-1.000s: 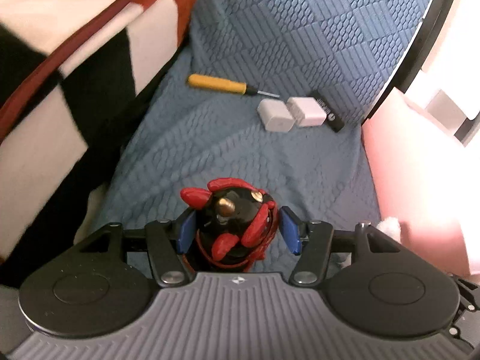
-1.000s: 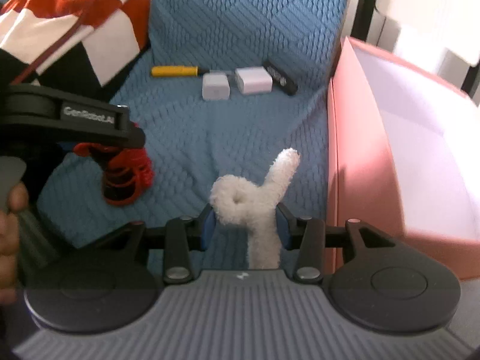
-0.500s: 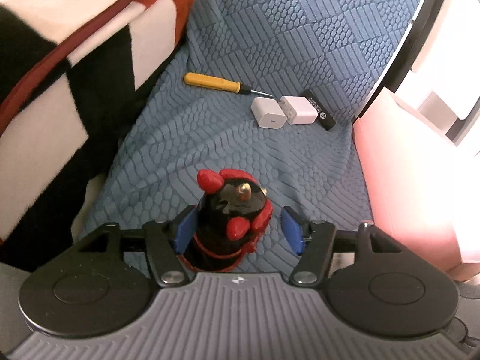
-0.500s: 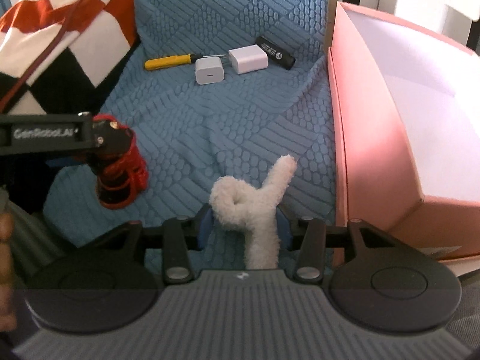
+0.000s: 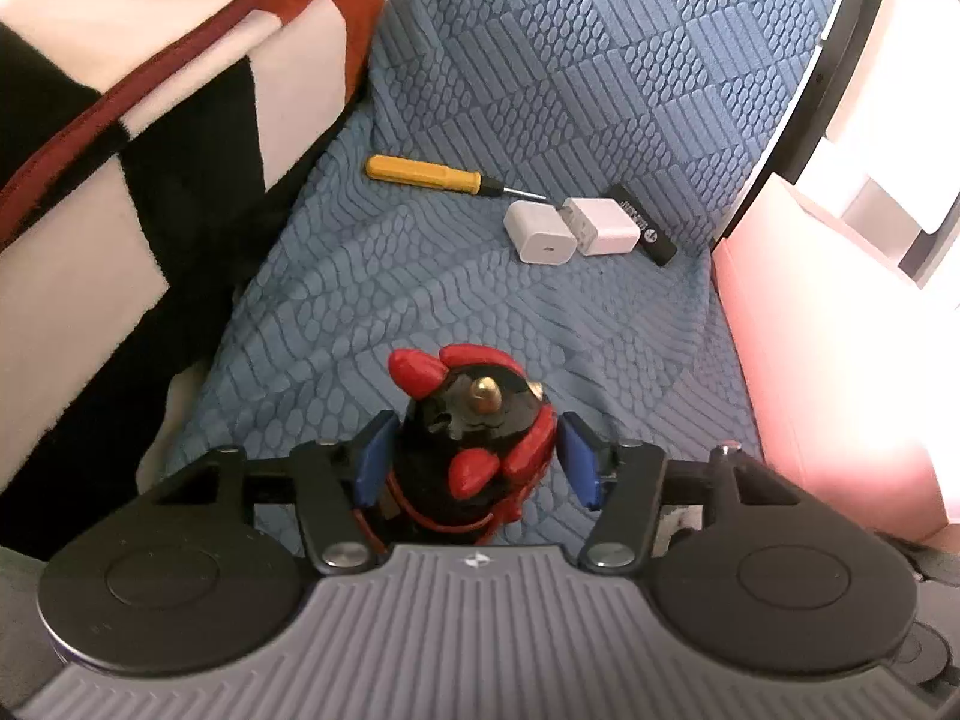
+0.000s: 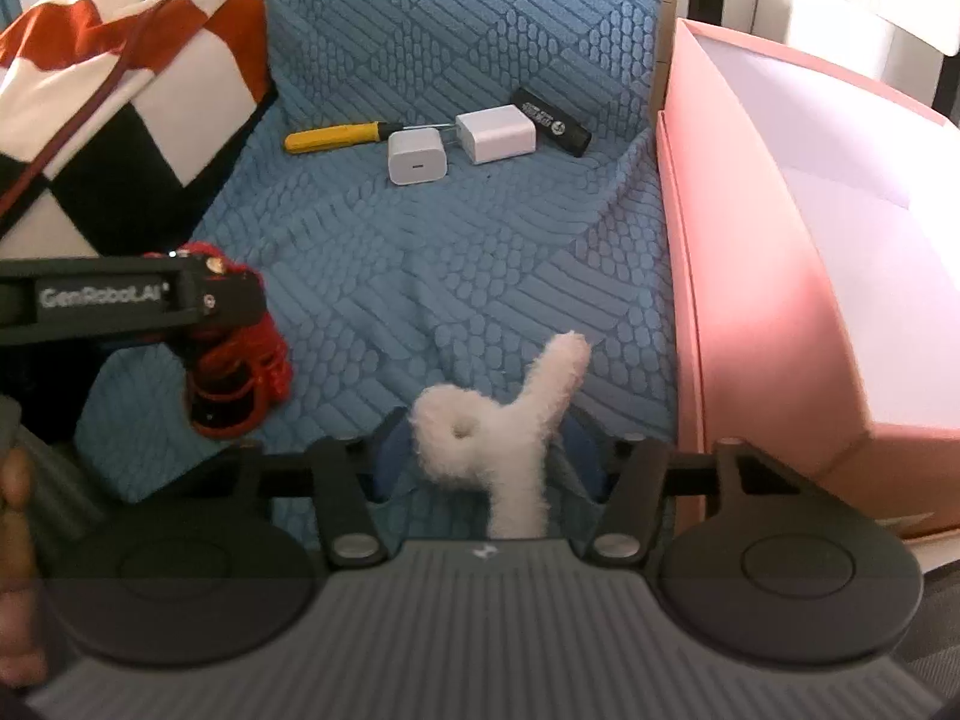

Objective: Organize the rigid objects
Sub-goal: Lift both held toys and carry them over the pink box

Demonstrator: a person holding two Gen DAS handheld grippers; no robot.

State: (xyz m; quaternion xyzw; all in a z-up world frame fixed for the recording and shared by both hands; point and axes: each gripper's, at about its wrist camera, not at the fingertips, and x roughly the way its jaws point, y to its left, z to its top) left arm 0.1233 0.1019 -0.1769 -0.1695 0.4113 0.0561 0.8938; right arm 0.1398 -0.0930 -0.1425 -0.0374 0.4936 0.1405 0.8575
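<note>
My left gripper (image 5: 474, 468) is shut on a black and red figurine (image 5: 474, 444), held just above the blue textured seat cover (image 5: 420, 276). The figurine also shows in the right wrist view (image 6: 240, 360) under the left gripper's body. My right gripper (image 6: 486, 462) is shut on a white fluffy plush toy (image 6: 498, 420). At the back of the seat lie a yellow screwdriver (image 5: 426, 175), two white chargers (image 5: 537, 234) (image 5: 603, 227) and a black stick (image 5: 645, 225).
An open pink box (image 6: 828, 276) stands to the right of the seat. A checkered red, white and black blanket (image 5: 120, 120) covers the left side. The seat back rises behind the small items.
Both grippers have pulled back and risen a little with their objects, so the items at the seat's back look farther away. The figurine has tilted slightly in the left gripper.
</note>
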